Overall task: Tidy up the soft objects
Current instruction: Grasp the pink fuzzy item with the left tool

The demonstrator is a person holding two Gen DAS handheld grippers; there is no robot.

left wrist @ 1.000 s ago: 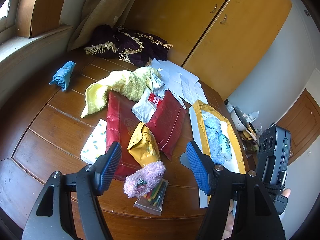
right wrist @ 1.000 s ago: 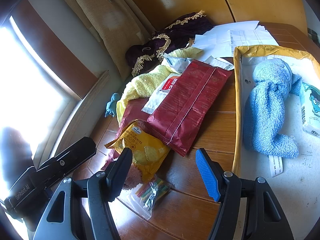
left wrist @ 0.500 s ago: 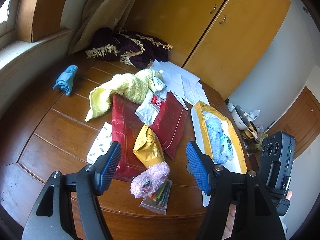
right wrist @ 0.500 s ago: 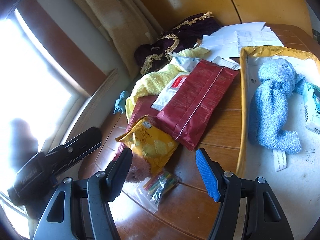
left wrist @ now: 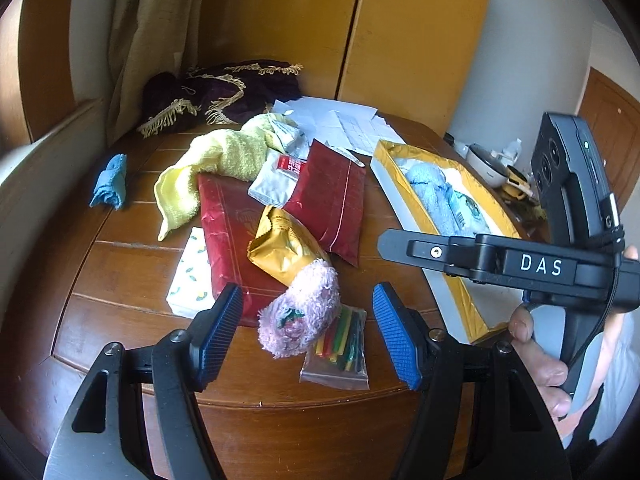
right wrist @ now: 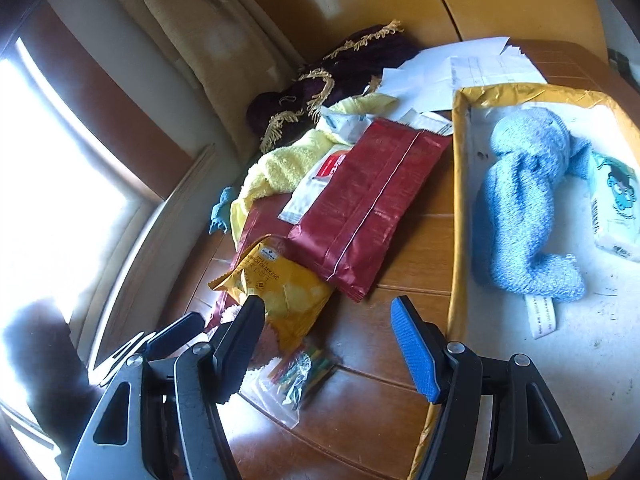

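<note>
In the right wrist view, the window [right wrist: 52, 184] at the left of the frame is blown out to white, so nothing beyond it can be made out. The pink fluffy item [right wrist: 230, 314] is almost wholly hidden behind a finger [right wrist: 240, 344] of the right gripper, and part of the zip bag [right wrist: 292, 380] is lost in glare. The tissue pack [right wrist: 614, 204] is partly cut off by the right edge. In the left wrist view, the lower part of the white-and-gold box [left wrist: 460, 292] is covered by the right gripper's body [left wrist: 520, 266], and small items [left wrist: 496, 168] at the upper right are too tiny to identify
</note>
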